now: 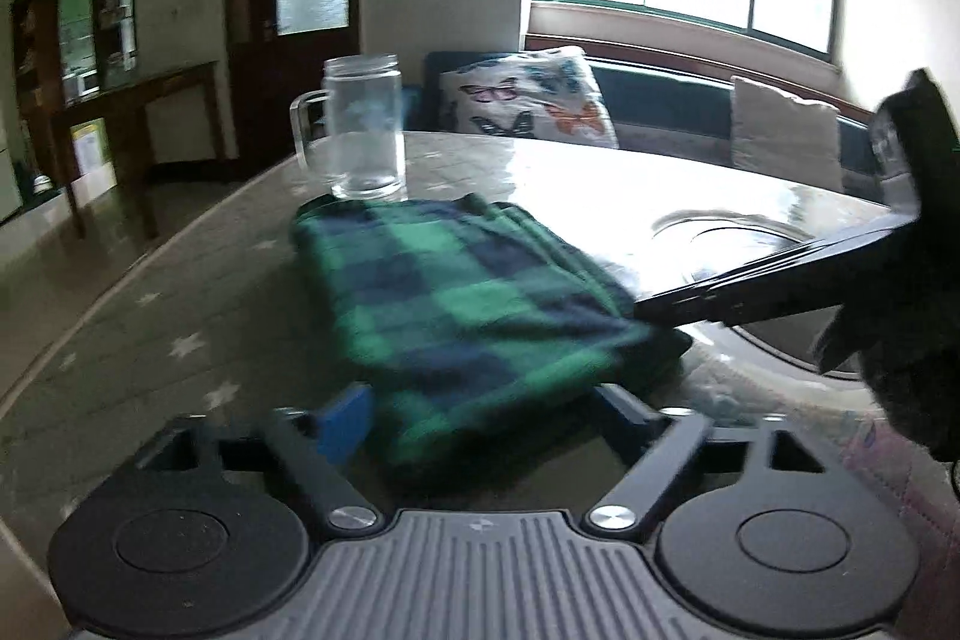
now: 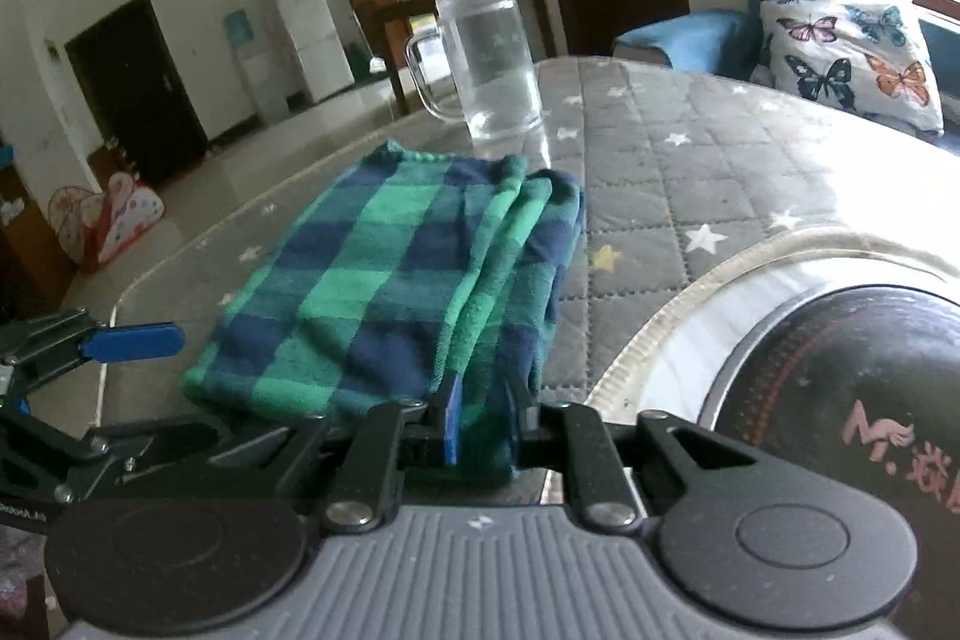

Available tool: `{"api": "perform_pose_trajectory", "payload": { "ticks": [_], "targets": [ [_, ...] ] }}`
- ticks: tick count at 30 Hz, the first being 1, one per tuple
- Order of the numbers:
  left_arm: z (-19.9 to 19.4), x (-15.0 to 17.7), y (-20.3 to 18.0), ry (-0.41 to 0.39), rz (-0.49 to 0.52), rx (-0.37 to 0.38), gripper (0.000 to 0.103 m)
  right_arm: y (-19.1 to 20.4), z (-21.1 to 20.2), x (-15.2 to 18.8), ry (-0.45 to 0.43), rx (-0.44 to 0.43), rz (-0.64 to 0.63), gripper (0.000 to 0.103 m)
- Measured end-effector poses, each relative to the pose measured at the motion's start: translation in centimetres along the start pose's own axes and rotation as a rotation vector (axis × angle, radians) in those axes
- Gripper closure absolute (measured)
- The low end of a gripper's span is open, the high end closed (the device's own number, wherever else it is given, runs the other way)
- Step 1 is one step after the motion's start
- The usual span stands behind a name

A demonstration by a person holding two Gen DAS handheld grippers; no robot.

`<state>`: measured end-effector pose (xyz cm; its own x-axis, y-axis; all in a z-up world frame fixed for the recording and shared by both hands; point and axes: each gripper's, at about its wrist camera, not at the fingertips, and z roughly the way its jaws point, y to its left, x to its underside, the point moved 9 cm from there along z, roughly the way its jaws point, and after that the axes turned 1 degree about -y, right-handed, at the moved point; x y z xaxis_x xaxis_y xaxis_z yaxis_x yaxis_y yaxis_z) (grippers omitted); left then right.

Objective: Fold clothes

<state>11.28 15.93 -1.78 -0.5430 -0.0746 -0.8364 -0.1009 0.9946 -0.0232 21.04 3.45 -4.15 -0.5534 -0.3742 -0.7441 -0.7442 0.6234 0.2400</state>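
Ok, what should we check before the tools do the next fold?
1. Right tool shut on the near edge of the plaid cloth: ok.
2. Left tool gripping too: not ok; it is open, with the cloth's edge between its fingers.
3. Glass mug clear of the cloth: not ok; it stands right at the far edge. Whether they touch: cannot tell.
4. Cloth lying on the table, not hanging off: ok.
5. Layers lined up: not ok; the folds along one side look bunched.
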Motion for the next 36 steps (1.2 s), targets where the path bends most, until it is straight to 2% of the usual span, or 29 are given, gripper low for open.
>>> {"api": "perform_pose_trajectory", "payload": {
  "ticks": [1,4,5,7,10,12,16,20,23,36],
  "targets": [
    [-0.3,0.1,0.1,-0.003,-0.003,-0.003,0.001,0.2,-0.4,0.1,-0.008,0.002,-0.003,0.084],
    [-0.9,0.6,0.2,-0.004,-0.015,-0.015,0.0,0.7,-1.6,0.5,-0.029,0.024,-0.021,0.068],
    [-0.9,0.7,0.2,0.001,-0.021,-0.02,0.0,0.8,-1.9,0.7,-0.034,0.034,-0.027,0.057],
    [-1.0,1.1,0.2,0.012,-0.033,-0.029,0.0,1.1,-2.4,1.1,-0.044,0.039,-0.032,0.046],
    [-1.2,1.3,0.0,0.023,-0.035,-0.045,0.0,1.6,-3.2,1.8,-0.055,0.049,-0.044,0.038],
    [-1.3,1.5,-0.2,0.033,-0.037,-0.059,0.0,2.0,-3.6,2.3,-0.063,0.063,-0.058,0.026],
    [-1.7,1.6,-0.2,0.038,-0.043,-0.09,0.0,2.6,-4.6,3.1,-0.081,0.087,-0.082,0.018],
    [-2.1,1.8,-0.3,0.045,-0.055,-0.127,0.0,3.1,-5.6,3.8,-0.099,0.104,-0.094,0.005],
    [-2.4,2.1,-0.4,0.056,-0.062,-0.145,0.0,3.4,-6.3,4.3,-0.11,0.118,-0.098,0.0],
    [-4.4,2.5,-0.9,0.04,-0.09,-0.185,0.0,4.1,-8.2,5.9,-0.12,0.178,-0.085,0.0]
  ]
}}
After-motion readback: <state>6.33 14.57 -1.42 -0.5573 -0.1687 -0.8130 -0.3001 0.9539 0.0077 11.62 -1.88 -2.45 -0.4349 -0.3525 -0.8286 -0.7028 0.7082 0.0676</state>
